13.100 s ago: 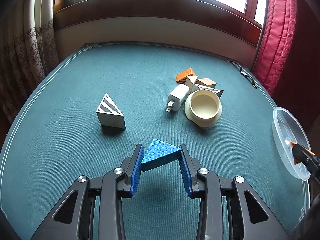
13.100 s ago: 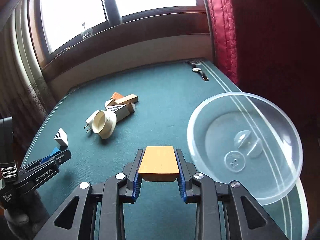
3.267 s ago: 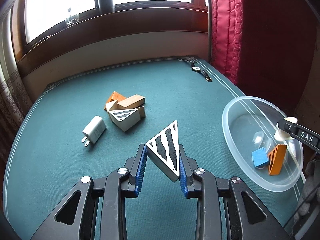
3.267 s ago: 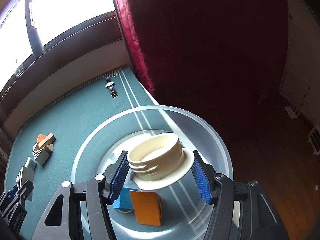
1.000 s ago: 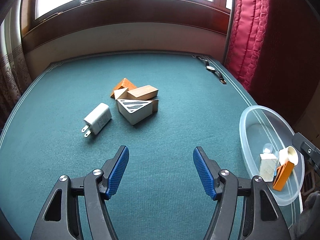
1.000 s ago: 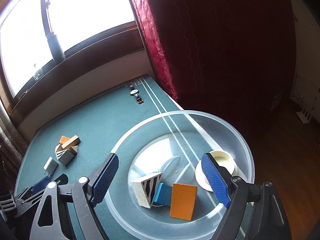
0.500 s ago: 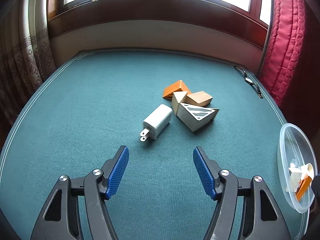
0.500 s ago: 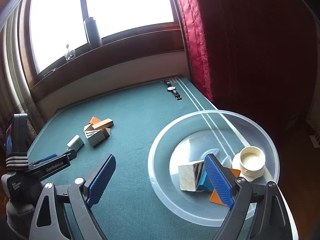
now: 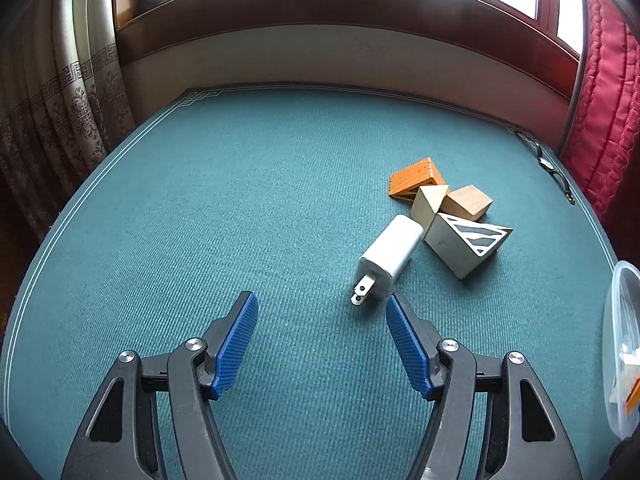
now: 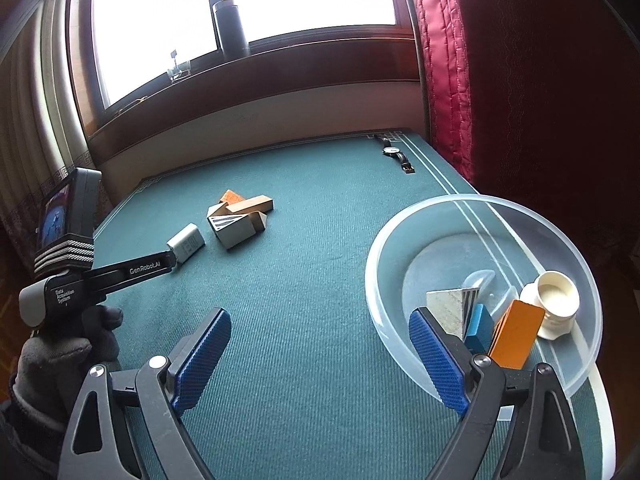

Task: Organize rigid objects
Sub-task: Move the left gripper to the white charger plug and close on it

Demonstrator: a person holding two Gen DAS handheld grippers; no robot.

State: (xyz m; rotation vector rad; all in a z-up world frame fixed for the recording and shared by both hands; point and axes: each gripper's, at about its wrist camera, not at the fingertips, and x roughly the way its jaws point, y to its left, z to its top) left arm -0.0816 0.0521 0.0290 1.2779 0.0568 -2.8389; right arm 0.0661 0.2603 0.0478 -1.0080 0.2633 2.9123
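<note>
My left gripper (image 9: 322, 304) is open and empty, low over the green table. A white charger (image 9: 390, 256) lies just beyond its right fingertip, prongs toward me. Behind the charger sit a striped wedge (image 9: 468, 240), an orange wedge (image 9: 416, 178) and two plain wood blocks (image 9: 468, 202). My right gripper (image 10: 320, 316) is open wide and holds nothing. It hangs left of the clear bowl (image 10: 382, 300), which holds a striped wedge (image 10: 452, 306), a blue block (image 10: 478, 326), an orange block (image 10: 518, 332) and a cream cup (image 10: 556, 296).
A wristwatch (image 10: 396, 154) lies at the table's far right corner. A red curtain (image 10: 444, 60) hangs right of the table, and a patterned curtain (image 9: 60, 100) on the left. A gloved hand (image 10: 68, 344) carries the left gripper (image 10: 174, 260) next to the charger (image 10: 186, 244). The bowl sits at the table's right edge.
The left gripper has swung left from the bowl and closed in on the charger. The right gripper has drawn back and left from over the bowl, leaving the cream cup inside.
</note>
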